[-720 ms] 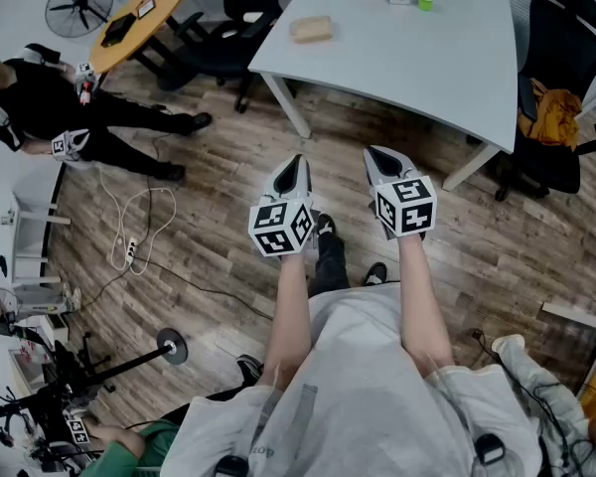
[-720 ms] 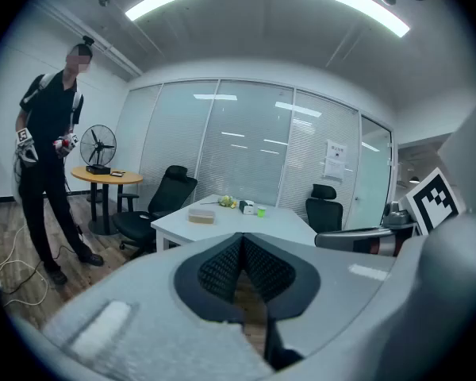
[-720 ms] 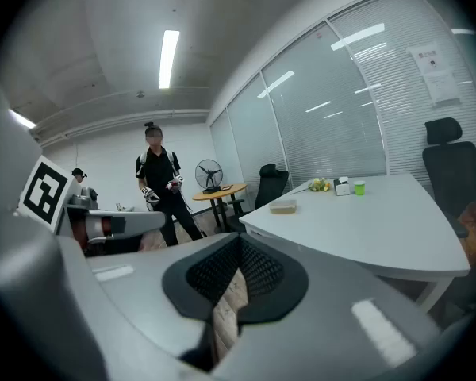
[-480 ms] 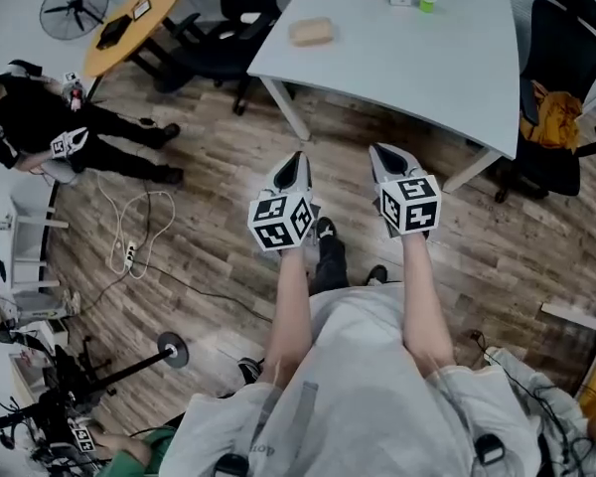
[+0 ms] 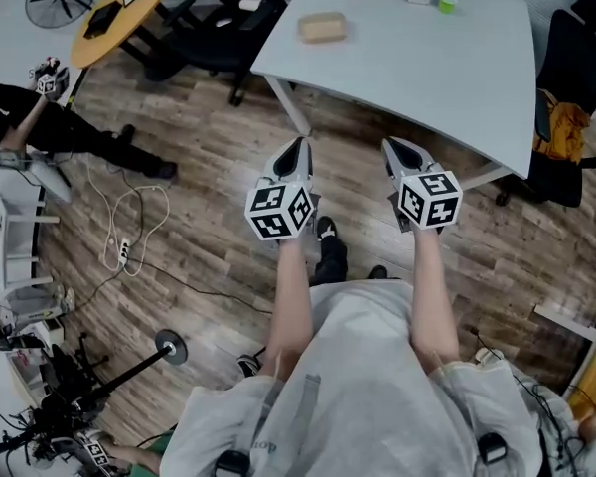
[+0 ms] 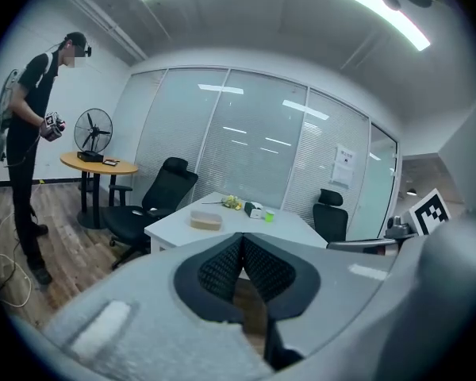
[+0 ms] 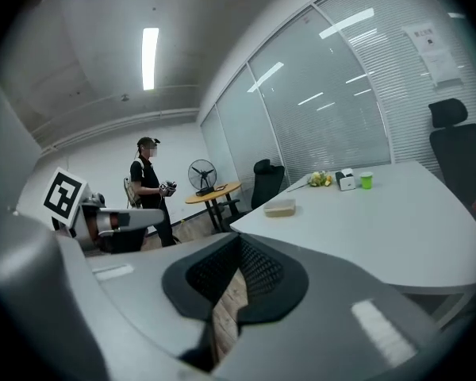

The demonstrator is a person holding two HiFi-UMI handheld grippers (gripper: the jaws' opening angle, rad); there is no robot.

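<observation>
The left gripper (image 5: 296,149) and the right gripper (image 5: 395,151) hang side by side in the air over the wood-plank floor (image 5: 204,167), both pointing toward the large white counter (image 5: 432,63). Neither one holds anything. In the left gripper view the dark ribbed fingers (image 6: 218,268) are pressed together at the tips, with only floor showing in the slot beneath them. The right gripper view shows the same: fingers (image 7: 214,272) closed tip to tip on nothing.

The nearest loose thing is a tan rectangular block (image 5: 323,28) lying flat near the counter's left end, well apart from both grippers. A small green cup (image 5: 443,1) stands at the far edge. So nothing has been picked up or touched yet. The reach to the counter and any grasp all remain undone.

Compared with the earlier head view, the counter has slid closer to the grippers and its far edge has run partly out of the top of the picture. The two grippers sit a little wider apart. The person in black (image 5: 40,132) has moved toward the left border. The fingers were closed then too.
</observation>
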